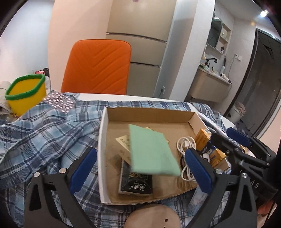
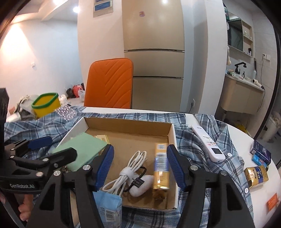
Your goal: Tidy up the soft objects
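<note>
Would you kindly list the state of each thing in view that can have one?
Left tool: open, empty.
Right tool: open, empty.
Cardboard box: open, lidless.
White cable: coiled, tied.
Green cloth: flat, tilted over box contents.
Plaid shirt: spread, rumpled under box.

A beige fridge (image 2: 154, 57) stands against a white wall (image 2: 52, 57). In front of the fridge is an orange chair (image 2: 109, 84); right of the fridge, a washbasin cabinet (image 2: 240, 96) under a mirror (image 2: 236, 35). Ceiling spotlights (image 2: 75, 9) shine above left of the fridge.
</note>
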